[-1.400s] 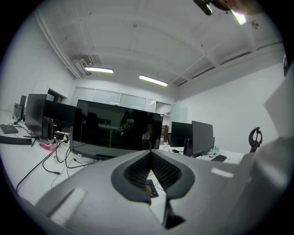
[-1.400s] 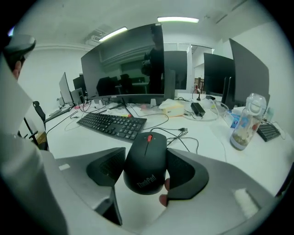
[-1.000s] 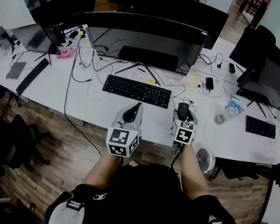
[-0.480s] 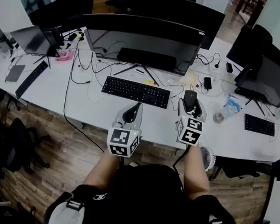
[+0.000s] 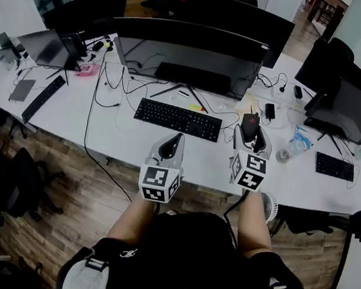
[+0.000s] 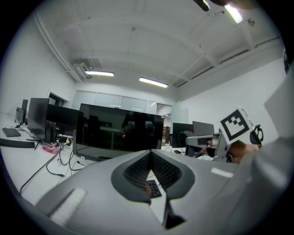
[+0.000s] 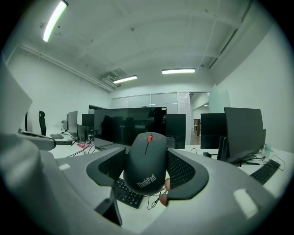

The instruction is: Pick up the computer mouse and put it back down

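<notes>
A black computer mouse [image 7: 146,161] with a red scroll wheel and ThinkPad lettering is clamped between the two jaws of my right gripper [image 7: 146,167]. In the head view that mouse [image 5: 250,124] is held in the air over the white desk [image 5: 110,133], to the right of the black keyboard [image 5: 177,119], with my right gripper [image 5: 251,134] shut round it. My left gripper [image 5: 171,145] hovers left of it over the desk's front edge, its jaws pressed together with nothing between them [image 6: 149,172].
A wide dark monitor [image 5: 187,54] stands behind the keyboard, with cables across the desk. More monitors [image 5: 350,105], a second keyboard [image 5: 335,166] and a plastic bottle [image 5: 297,142] lie to the right. A small fan [image 5: 266,205] sits below the desk edge. Laptop [image 5: 46,47] at the left.
My right gripper has carried the mouse up and away from me, a little to the right, off the desk surface. The left gripper has hardly moved.
</notes>
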A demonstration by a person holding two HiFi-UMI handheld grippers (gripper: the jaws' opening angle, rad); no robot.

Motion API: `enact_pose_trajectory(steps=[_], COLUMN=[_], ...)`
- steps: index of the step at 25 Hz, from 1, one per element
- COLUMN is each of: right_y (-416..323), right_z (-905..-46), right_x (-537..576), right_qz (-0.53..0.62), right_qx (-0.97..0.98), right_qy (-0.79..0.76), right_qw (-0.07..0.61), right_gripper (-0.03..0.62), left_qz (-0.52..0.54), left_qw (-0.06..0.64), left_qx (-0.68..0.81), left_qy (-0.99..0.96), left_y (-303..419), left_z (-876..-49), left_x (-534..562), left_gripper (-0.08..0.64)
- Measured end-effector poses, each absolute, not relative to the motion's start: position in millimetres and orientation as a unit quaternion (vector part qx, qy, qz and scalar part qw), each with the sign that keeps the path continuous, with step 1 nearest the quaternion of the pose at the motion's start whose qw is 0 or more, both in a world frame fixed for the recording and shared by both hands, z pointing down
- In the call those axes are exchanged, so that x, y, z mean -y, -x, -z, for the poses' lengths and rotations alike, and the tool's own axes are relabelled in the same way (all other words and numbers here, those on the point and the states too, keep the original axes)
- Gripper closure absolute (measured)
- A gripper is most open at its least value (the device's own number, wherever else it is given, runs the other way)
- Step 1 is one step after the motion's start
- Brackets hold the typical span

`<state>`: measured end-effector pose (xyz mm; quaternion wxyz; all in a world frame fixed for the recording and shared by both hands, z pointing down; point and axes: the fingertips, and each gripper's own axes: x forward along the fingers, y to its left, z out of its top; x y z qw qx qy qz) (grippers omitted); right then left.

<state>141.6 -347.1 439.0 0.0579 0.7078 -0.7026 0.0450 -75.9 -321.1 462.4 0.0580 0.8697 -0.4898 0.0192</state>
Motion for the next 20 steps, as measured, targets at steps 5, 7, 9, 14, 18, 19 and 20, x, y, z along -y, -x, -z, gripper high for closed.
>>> enact_pose_trajectory(steps=[5,7,9,14,18,19,20], right_y=[-138,-135,-133,-126,-119,-118,-117], right_z=[-452,-461,-471,-504,-539,-549,-559], right_x=[349,351,351,352,353,353,353], right_qz=[-0.058,-0.064,-0.070,-0.092,-0.117,-0.125,-0.133], right_qx=[0.703,0.704,0.704,0.706,0.703,0.701,0.700], right_qy=[-0.706,-0.704,-0.702,-0.696,-0.691,-0.691,-0.690], right_qw=[0.064,0.069,0.078,0.095,0.120,0.126,0.131], right_gripper=[0.305,0.305,0.305,0.305,0.305,0.305,0.305], left_qz=[-0.022,-0.024,-0.026,-0.029,-0.028,-0.028,-0.027], left_qw=[0.057,0.057,0.057,0.056,0.056,0.056,0.056], left_qx=[0.492,0.491,0.491,0.493,0.496,0.497,0.498], left_qy=[-0.868,-0.869,-0.869,-0.868,-0.866,-0.866,-0.865], left_y=[79,79,79,82,89,91,93], left_z=[-465,-465,-467,-470,-468,-468,-467], left_x=[322,322,321,321,322,321,321], left_gripper=[0.509,0.509,0.509,0.509,0.509,0.509,0.509])
